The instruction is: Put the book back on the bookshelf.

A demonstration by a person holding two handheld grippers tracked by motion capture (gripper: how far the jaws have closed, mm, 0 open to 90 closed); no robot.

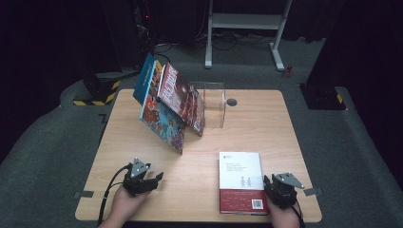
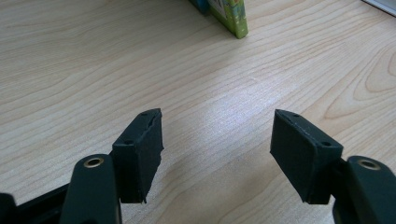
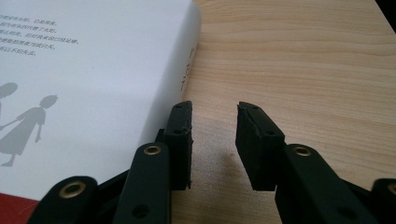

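Wooden table (image 1: 199, 171) carries a white book (image 1: 241, 180) near its front edge, touching the right gripper (image 1: 272, 187); bare wood surrounds the left gripper (image 1: 154, 179). Left gripper view: jaws wide, nothing between. Right gripper view: jaws narrow, empty, beside the book's spine.

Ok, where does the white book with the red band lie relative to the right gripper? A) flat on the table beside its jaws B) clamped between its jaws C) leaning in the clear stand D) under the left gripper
A: the white book lies flat on the table, just beside the right gripper, whose jaws have nothing between them.
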